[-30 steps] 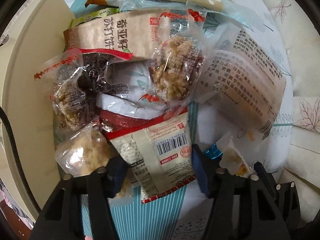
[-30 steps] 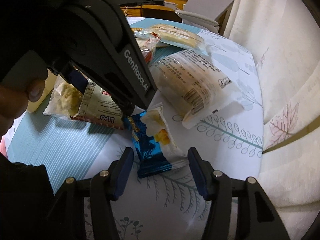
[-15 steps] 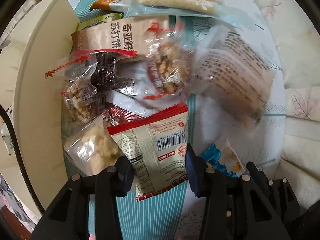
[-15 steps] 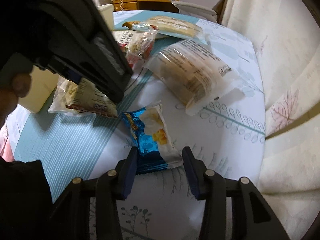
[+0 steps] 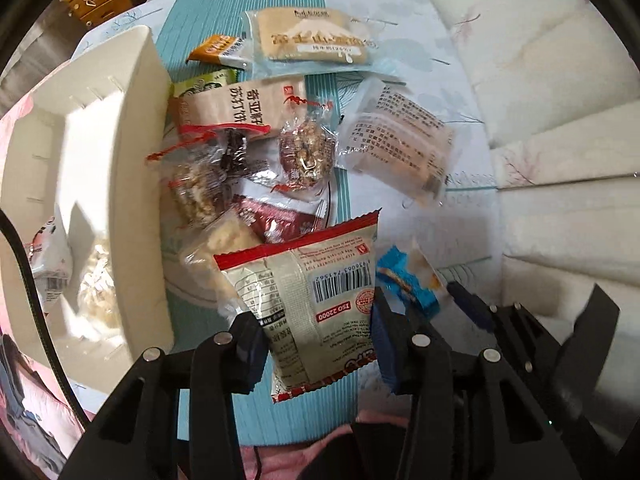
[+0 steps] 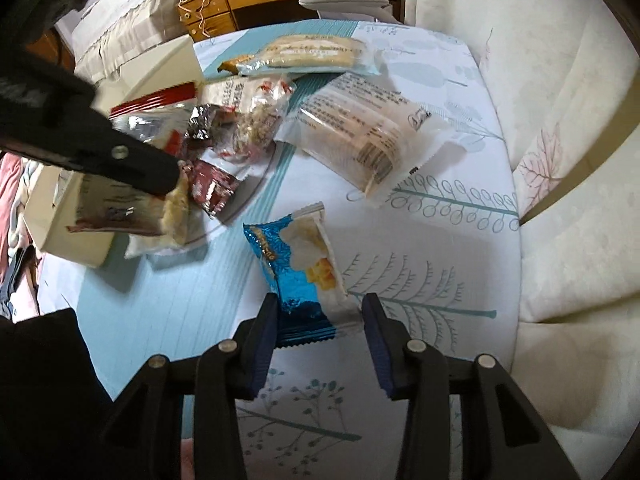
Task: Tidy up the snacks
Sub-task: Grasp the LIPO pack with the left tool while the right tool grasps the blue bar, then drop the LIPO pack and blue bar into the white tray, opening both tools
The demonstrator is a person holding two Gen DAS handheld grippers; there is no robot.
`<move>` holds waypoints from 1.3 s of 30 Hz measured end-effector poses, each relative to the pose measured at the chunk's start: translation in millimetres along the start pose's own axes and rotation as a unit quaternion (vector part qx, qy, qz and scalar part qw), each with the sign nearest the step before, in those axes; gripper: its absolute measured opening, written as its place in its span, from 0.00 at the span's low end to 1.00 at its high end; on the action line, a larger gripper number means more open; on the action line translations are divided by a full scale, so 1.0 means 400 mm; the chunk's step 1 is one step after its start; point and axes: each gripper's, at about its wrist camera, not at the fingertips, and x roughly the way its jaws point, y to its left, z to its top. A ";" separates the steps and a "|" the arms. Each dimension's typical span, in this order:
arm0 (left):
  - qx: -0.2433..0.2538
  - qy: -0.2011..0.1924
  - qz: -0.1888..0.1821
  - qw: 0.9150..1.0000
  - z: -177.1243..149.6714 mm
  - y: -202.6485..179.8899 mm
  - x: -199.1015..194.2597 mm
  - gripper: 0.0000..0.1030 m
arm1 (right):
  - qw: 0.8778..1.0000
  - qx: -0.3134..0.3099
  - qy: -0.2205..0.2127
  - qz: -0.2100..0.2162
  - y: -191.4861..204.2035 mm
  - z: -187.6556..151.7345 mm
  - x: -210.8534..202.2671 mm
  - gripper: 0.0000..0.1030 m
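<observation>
My left gripper (image 5: 316, 338) points down, shut on a beige packet with a red edge and a barcode (image 5: 312, 280), which hangs above the pile. The right wrist view shows that packet (image 6: 120, 208) under the left gripper's black arm. A blue foil packet (image 6: 296, 264) lies on the leaf-print cloth. My right gripper (image 6: 320, 320) is over its near end with the jaws closing, and both pads touch the wrapper's edges. In the left wrist view the blue packet (image 5: 404, 280) lies to the right of the held one.
A white bin (image 5: 140, 160) stands left of the pile with a few packets (image 5: 48, 264) inside. Loose snacks include nut clusters (image 5: 306, 156), a beige cracker packet (image 5: 240, 108), a large clear packet (image 6: 360, 132) and a flat cake packet (image 5: 312, 36). Cream cushions (image 5: 560, 120) line the right.
The left gripper closed on the barcode packet and lifted it off the pile. The right gripper's jaws narrowed around the blue packet's near end and it rose slightly.
</observation>
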 end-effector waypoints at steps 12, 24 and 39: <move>0.037 -0.032 -0.032 0.998 -0.063 0.122 -0.151 0.42 | 0.999 -0.007 -0.048 -0.010 0.131 0.042 -0.097 0.41; 0.050 -0.088 -0.056 0.993 -0.123 0.321 -0.295 0.42 | 0.994 0.023 -0.103 -0.001 0.308 0.082 -0.190 0.41; 0.074 -0.146 -0.071 0.984 -0.139 0.545 -0.379 0.42 | 0.989 0.035 -0.137 0.038 0.529 0.136 -0.232 0.41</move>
